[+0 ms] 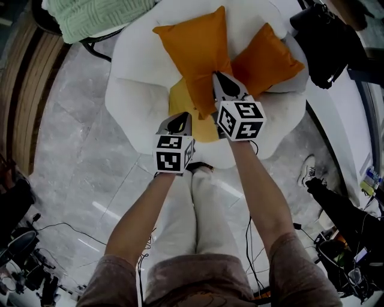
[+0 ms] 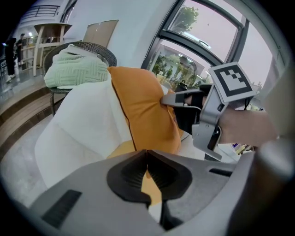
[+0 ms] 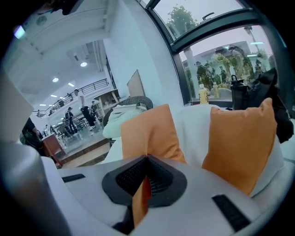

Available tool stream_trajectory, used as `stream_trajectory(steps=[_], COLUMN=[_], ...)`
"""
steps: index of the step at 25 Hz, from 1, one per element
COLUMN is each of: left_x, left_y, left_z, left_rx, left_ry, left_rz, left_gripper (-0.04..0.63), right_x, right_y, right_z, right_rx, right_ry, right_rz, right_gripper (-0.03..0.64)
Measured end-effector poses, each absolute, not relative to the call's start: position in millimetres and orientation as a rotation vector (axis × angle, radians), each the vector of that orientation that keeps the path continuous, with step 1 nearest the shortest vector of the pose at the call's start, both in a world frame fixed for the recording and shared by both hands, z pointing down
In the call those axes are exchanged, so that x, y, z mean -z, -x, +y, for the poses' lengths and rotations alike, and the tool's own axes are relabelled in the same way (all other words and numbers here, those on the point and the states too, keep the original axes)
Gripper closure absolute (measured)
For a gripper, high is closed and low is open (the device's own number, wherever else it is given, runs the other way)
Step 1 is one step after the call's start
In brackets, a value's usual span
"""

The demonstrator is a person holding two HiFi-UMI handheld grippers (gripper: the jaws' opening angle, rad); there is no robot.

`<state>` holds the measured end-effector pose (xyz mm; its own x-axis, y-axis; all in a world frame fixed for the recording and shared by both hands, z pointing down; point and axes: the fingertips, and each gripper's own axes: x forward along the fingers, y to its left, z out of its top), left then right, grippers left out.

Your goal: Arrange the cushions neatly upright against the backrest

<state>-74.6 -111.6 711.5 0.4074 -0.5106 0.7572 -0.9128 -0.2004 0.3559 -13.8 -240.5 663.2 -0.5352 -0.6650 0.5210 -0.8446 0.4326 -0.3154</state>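
A white armchair holds three cushions. A big orange cushion stands tilted in the middle against the backrest, and a second orange cushion leans at the right. A yellow cushion lies flat on the seat. My right gripper is shut on the right edge of the middle orange cushion, with orange fabric pinched between its jaws. My left gripper is shut on the yellow cushion, whose fabric runs between the jaws. From the left gripper view the right gripper meets the cushion's edge.
A wicker chair with a green blanket stands left behind the armchair. A black bag sits to its right, near the window. The person's legs are close to the seat front. Cables and a white shoe lie on the floor.
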Motion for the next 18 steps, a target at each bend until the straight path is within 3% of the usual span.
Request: stream_trajectory(steps=[18], left_x=[-746.2], left_y=[77.2], left_z=[-104.9], left_rx=[-0.640], left_ry=[-1.839], left_rz=[-1.221], left_gripper=[0.589], right_x=[-693.7], right_y=[36.2], right_z=[-289.8], right_rx=[-0.766], right_ry=[-1.328], right_rz=[-2.440], right_gripper=[0.595])
